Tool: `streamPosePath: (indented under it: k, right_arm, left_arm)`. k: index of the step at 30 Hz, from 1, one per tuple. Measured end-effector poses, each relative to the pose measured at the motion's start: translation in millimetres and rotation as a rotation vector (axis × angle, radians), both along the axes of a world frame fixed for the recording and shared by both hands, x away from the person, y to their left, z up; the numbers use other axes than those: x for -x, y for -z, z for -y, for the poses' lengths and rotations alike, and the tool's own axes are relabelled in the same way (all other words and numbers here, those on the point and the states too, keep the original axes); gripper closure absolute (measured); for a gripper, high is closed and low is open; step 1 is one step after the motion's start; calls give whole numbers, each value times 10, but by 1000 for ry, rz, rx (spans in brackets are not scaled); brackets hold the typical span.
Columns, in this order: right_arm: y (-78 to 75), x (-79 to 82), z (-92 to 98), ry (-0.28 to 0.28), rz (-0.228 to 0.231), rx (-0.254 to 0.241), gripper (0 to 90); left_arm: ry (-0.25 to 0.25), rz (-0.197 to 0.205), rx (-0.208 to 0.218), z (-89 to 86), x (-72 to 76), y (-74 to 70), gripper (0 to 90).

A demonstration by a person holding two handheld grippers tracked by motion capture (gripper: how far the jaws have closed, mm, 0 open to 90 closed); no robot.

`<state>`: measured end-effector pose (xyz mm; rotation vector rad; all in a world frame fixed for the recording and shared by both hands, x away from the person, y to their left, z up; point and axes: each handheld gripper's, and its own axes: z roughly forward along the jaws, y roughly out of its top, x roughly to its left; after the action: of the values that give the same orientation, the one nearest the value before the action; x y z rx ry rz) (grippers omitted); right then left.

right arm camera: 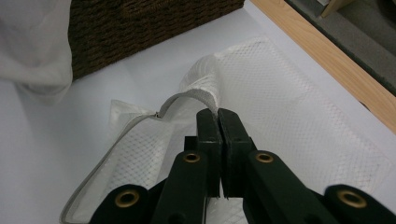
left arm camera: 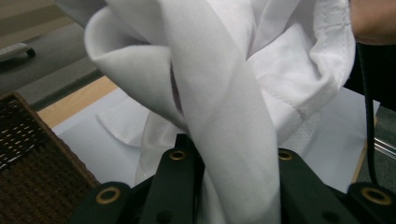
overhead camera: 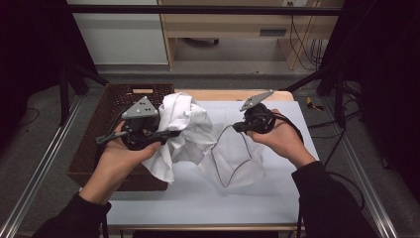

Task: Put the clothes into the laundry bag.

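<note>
We lose the basket's [overhead camera: 99, 144] near right corner under the hanging white cloth [overhead camera: 183, 129]; in the left gripper view that cloth runs past the top edge, burying the jaws' tips.

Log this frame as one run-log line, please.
left gripper: shut on white garment, lifted beside wicker basket | right gripper: shut on mesh laundry bag rim, zip open | garment outside bag

a lab or workshop corner; a black metal frame [overhead camera: 198, 10] stands over the table [overhead camera: 208, 198]; loose cables [overhead camera: 304, 44] hang by plain wooden furniture [overhead camera: 223, 25]; grey floor [overhead camera: 29, 148]
</note>
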<state>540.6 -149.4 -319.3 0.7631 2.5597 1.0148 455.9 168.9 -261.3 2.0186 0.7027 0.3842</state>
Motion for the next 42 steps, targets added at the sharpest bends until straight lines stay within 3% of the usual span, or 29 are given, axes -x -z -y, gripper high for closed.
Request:
streamPosePath:
  k: [15,42]
  right_arm:
    - [7,6,6,8,-2,0,888]
    - [14,7,1,10,-3,-6,888]
  left_arm:
    - [68,-36,1,174,166,99,781]
    - [146,-94,-63,362,337,253,780]
